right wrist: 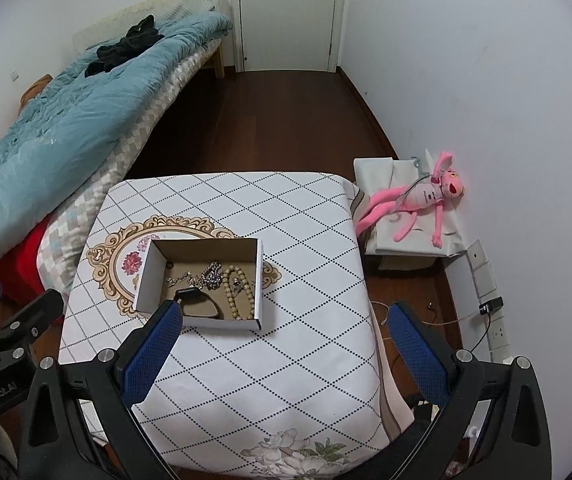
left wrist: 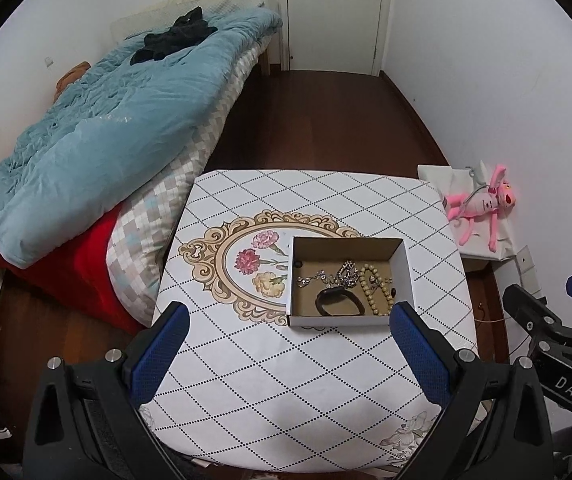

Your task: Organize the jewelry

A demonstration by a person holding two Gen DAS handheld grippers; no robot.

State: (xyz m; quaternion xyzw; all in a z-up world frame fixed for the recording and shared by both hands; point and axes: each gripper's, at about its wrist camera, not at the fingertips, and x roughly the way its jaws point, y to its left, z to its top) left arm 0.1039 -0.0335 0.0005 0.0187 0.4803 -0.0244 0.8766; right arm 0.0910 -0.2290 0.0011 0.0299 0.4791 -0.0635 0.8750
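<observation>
A small open cardboard box [left wrist: 406,276] [right wrist: 148,276] stands on the table with the diamond-patterned cloth [left wrist: 270,380] [right wrist: 286,360]. In it lie a silver chain necklace [left wrist: 336,276] [right wrist: 202,276], a cream bead bracelet [left wrist: 374,294] [right wrist: 238,296] and a black bangle [left wrist: 340,300] [right wrist: 200,306]. My left gripper [left wrist: 290,316] is open and empty, above the table just in front of the box. My right gripper [right wrist: 284,314] is open and empty, in front of and to the right of the box. Each gripper shows at the edge of the other's view.
A bed with a blue quilt [left wrist: 98,128] [right wrist: 58,128] runs along the left of the table. A pink plush toy [left wrist: 482,204] [right wrist: 418,196] lies on a low white box at the right wall. A white door [left wrist: 334,12] is at the far end, across dark wood floor.
</observation>
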